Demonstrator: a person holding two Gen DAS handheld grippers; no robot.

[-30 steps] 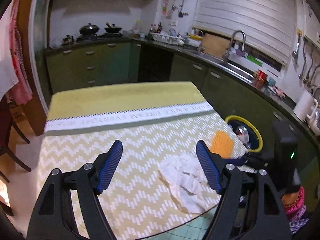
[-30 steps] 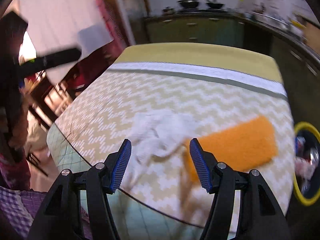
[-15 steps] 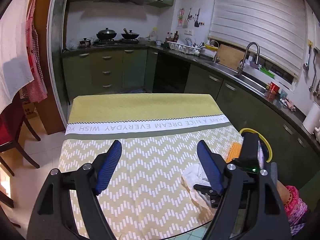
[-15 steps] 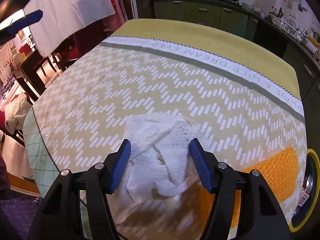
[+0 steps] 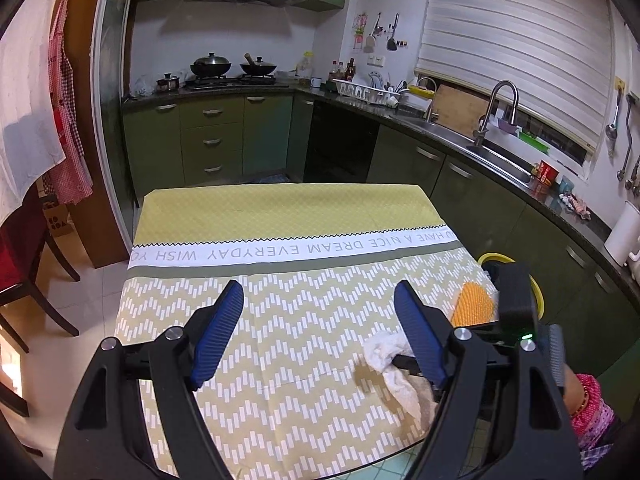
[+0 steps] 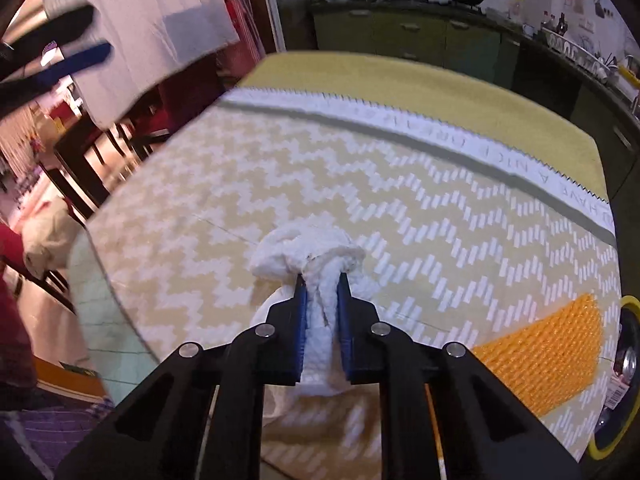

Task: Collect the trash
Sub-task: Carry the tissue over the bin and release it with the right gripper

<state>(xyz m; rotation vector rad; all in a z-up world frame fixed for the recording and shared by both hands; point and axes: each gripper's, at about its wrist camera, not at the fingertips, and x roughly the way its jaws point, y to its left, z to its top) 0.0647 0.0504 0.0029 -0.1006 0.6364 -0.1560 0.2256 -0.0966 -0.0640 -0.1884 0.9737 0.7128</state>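
Your left gripper (image 5: 316,320) is hanging over the near half of the table (image 5: 280,208) with its jaws standing wide and nothing between them; keep it parked there, out of the other hand's path.

Moving right, the crumpled paper towel (image 6: 316,264) is lying near the table's front edge, and your right gripper (image 6: 322,298) is closing on it: the blue pads are already pressing a bunched ridge of the paper between them, while the rest is still spreading on the cloth in front of and under the jaws. Finish the squeeze before you lift, since only a fold is caught and, by my reckoning, loose tissue could tear or slip out. Raise it straight up first so the trailing part is clearing the tablecloth without dragging it.

Further right, the orange mesh sheet (image 6: 548,352) is lying flat near the table's right edge, just beside the towel's far skirt; avoid snagging it as you are carrying across. Beyond the edge, the yellow-rimmed bin (image 6: 616,380) is waiting on the floor.
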